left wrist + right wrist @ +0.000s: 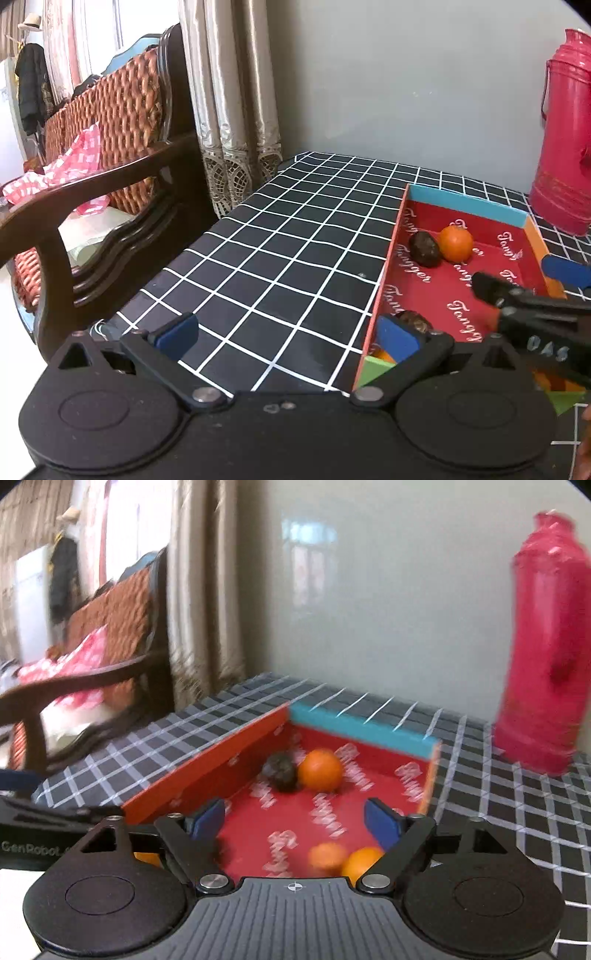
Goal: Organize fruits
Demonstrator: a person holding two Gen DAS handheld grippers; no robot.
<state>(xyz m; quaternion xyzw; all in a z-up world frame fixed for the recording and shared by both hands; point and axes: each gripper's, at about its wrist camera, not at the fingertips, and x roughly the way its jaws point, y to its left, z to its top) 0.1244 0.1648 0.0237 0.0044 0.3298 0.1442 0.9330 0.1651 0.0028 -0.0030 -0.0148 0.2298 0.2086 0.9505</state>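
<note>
A red cardboard box (384, 266) (207, 760) with coloured rims lies on the checked table. At its far end an orange (456, 243) (320, 770) touches a dark brown fruit (424, 249) (280, 771). Another dark fruit (415, 321) sits at the near left wall, behind one blue pad of my left gripper (288, 334). That gripper is open over the tablecloth with nothing between its fingers. My right gripper (295, 821) (524, 277) hangs open over the box. Two oranges (327, 854) (360, 864) lie on the box floor just below it, one blurred.
A tall red thermos (565, 147) (543, 657) stands at the back right beside the box. A dark wooden chair with a woven back (110, 147) stands off the table's left edge, by curtains (229, 92). The left gripper's body (37, 834) shows at the left.
</note>
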